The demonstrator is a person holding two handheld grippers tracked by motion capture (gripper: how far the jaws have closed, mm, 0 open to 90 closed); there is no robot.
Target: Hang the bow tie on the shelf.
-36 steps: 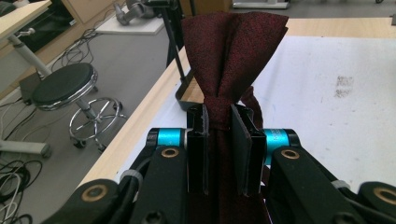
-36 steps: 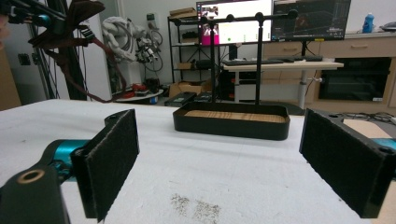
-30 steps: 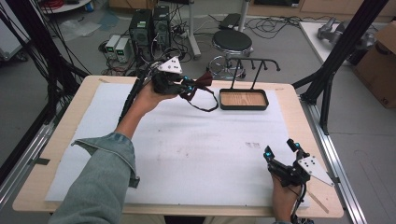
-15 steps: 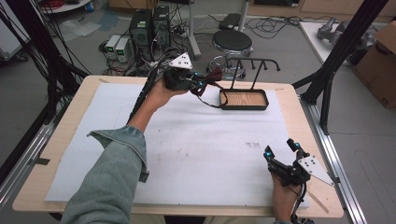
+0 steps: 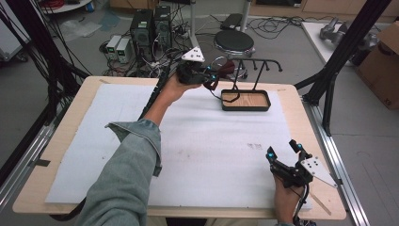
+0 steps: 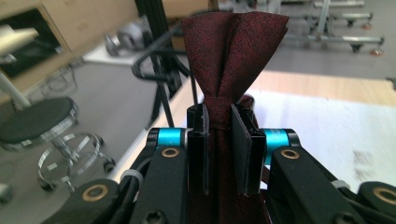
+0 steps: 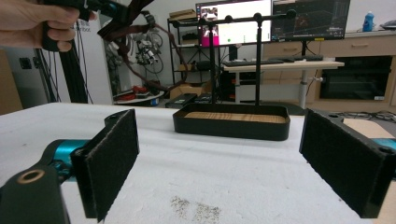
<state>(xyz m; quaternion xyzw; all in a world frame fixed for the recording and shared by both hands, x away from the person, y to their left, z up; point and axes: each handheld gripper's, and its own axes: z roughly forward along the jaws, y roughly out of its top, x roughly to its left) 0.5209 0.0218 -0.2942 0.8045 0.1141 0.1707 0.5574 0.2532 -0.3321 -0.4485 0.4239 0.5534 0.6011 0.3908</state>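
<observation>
At the far side of the desk [image 5: 94, 155], the left gripper [image 5: 211, 76] pinches a dark red fabric bow tie [image 6: 233, 51] beside the black hanger stand with a wooden tray [image 5: 246, 100], seemingly to hang it, while the right gripper [image 5: 284, 151] waits near, spread empty.

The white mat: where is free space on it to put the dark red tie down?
The white mat is bare between the stand's tray and the right gripper, and left of the sleeve. It is crowded around the stand, where the left gripper holds the tie.
</observation>
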